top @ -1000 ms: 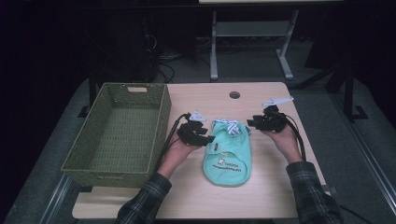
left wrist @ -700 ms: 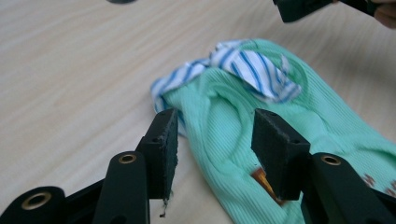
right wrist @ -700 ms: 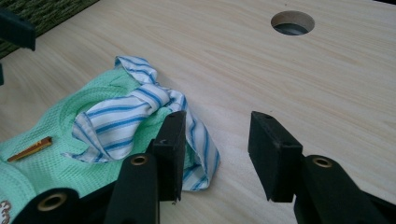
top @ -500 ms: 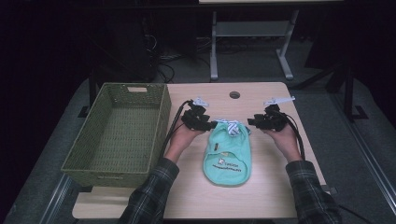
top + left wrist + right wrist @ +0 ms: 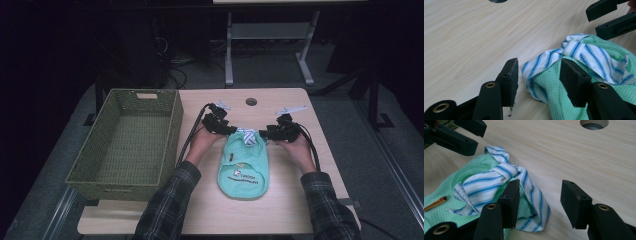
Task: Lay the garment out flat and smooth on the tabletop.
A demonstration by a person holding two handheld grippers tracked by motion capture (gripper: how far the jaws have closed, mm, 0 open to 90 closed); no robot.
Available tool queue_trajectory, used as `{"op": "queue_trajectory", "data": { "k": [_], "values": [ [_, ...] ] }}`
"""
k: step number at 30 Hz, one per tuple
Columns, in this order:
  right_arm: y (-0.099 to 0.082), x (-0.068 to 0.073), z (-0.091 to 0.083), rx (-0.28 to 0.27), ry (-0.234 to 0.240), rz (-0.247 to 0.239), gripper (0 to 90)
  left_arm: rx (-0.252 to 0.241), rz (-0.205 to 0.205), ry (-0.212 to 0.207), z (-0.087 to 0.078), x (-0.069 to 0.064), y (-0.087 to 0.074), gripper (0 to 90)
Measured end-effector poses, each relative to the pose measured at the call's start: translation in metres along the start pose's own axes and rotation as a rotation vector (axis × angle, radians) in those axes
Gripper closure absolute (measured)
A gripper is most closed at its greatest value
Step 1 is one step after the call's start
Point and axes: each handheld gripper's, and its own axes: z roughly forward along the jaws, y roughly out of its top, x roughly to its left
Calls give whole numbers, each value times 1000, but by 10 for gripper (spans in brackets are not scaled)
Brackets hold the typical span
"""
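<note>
A mint-green little garment [image 5: 243,170] with a blue-and-white striped collar [image 5: 248,136] lies flat on the wooden table [image 5: 280,210]. My left gripper [image 5: 228,131] is at the collar's left end and my right gripper [image 5: 264,134] at its right end. In the left gripper view the jaws [image 5: 539,77] stand open, with striped cloth [image 5: 574,51] and green fabric [image 5: 549,87] loose between them. In the right gripper view the jaws [image 5: 540,200] have just been opening; the collar's corner [image 5: 534,195] lies between them with a gap to the right pad.
A green woven basket [image 5: 125,142] with nothing in it stands at the table's left. A round cable hole [image 5: 251,101] sits near the far edge. A small orange tag [image 5: 435,203] is on the green fabric. Bare wood lies right of the garment.
My left gripper has moved away from the person and to the right, up to the collar's left end. The right gripper has stayed by the collar's right end.
</note>
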Motion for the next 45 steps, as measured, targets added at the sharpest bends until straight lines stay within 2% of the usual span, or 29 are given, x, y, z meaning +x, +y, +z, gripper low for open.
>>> {"op": "queue_trajectory", "data": {
  "k": [5, 13, 18, 21, 24, 27, 28, 30, 33, 34, 37, 41, 45],
  "values": [
    [-2, 1, 6, 15, 0, -7, 483, 28, -12, 2, 6, 4, -5, 477],
    [-7, 4, 19, 81, -12, -36, 477, 31, -17, -4, 10, 8, -8, 477],
    [-9, 7, 22, 97, -17, -63, 529, 34, -19, -22, 16, 10, -9, 487],
    [-9, 8, 22, 102, -25, -83, 565, 42, -10, -34, 20, 10, -11, 525],
    [-10, 8, 20, 107, -26, -94, 617, 74, 14, -39, 22, 9, -13, 588],
    [-11, 8, 19, 112, -8, -90, 692, 81, 16, -59, 25, 8, -15, 664],
    [-11, 8, 19, 113, -3, -87, 712, 102, 40, -59, 25, 8, -15, 686],
    [-11, 8, 19, 115, 9, -82, 730, 96, 35, -55, 25, 6, -16, 738],
    [-12, 6, 18, 117, 18, -74, 760, 89, 19, -76, 24, 7, -17, 812],
    [-12, 6, 18, 114, 23, -67, 764, 95, 27, -79, 23, 8, -17, 822],
    [-13, 4, 17, 110, 31, -51, 775, 79, 24, -85, 20, 9, -17, 836],
    [-8, 6, 12, 99, 29, -57, 805, 45, -1, -83, 13, 10, -17, 836],
    [-1, 9, 5, 66, 36, -59, 829, 19, -1, -77, -1, 9, -12, 837]
  ]
}}
